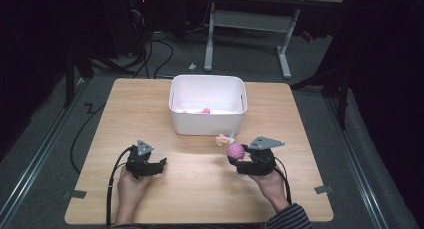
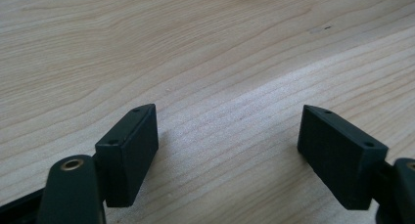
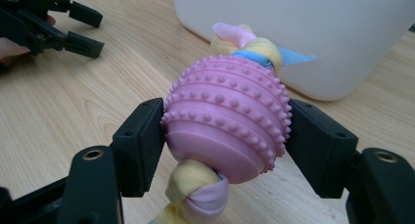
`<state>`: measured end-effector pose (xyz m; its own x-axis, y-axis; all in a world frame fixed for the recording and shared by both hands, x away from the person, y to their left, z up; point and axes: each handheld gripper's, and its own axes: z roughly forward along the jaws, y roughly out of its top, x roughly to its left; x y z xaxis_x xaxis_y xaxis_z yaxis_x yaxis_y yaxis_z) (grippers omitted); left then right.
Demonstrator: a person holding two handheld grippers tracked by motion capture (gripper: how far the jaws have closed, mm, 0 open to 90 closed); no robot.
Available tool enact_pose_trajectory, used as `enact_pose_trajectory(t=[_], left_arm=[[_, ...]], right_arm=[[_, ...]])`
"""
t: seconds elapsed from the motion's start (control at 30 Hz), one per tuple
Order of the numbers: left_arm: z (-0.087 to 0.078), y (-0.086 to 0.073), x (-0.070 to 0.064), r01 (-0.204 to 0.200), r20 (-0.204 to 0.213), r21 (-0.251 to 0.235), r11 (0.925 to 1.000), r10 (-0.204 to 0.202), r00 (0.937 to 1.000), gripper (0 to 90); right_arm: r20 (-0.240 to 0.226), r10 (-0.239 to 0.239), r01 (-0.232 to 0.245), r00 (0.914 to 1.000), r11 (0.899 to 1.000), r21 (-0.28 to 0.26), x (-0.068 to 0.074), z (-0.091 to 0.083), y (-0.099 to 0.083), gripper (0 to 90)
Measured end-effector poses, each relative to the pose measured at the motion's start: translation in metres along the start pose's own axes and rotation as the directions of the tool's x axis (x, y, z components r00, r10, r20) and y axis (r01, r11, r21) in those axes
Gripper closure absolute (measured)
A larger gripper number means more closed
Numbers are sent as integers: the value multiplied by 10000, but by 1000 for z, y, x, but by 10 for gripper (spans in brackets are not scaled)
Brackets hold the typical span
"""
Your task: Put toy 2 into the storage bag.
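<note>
We hold the pink knobbed ball [image 3: 226,117] clamped across its middle in our right gripper [image 1: 239,158], its braided cloth tail running fore-aft. The white bin [image 1: 207,120] lies just ahead, slightly left. Our left gripper [image 1: 161,164] rests wide, empty, well apart.

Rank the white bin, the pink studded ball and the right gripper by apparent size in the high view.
1. white bin, clearly largest.
2. right gripper, body and grey plate together.
3. pink studded ball, smallest, clamped between its jaws.
The bin sits farther from the camera, so its lead is real.
</note>
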<state>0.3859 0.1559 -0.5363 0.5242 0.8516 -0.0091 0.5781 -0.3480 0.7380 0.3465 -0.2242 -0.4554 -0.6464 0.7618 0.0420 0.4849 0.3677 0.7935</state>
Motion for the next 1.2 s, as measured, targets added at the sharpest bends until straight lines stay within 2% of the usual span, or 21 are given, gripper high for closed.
enact_pose_trajectory(t=[0.33, 0.67, 0.8, 1.03, 1.2], left_arm=[[0, 0, 0, -4, 0, 6, 10000, 4, 10000, 232], [0, 0, 0, -10, 9, 18, 10000, 10, 10000, 232], [0, 0, 0, -10, 8, 20, 10000, 10, 10000, 232], [0, 0, 0, -10, 8, 16, 10000, 10, 10000, 232], [0, 0, 0, -6, 7, 14, 10000, 6, 10000, 232]], right_arm=[[-251, -380, 370, 9990, 9985, -394, -6, -21, 20, 337], [-304, -325, 298, 9990, 9959, -855, -13, -41, 40, 337], [-367, -318, 284, 9988, 9957, -881, -16, -45, 48, 338], [-388, -592, 548, 9975, 9928, -1063, -19, -54, 66, 338], [-414, -531, 479, 9977, 9919, -1179, -30, -58, 81, 337]])
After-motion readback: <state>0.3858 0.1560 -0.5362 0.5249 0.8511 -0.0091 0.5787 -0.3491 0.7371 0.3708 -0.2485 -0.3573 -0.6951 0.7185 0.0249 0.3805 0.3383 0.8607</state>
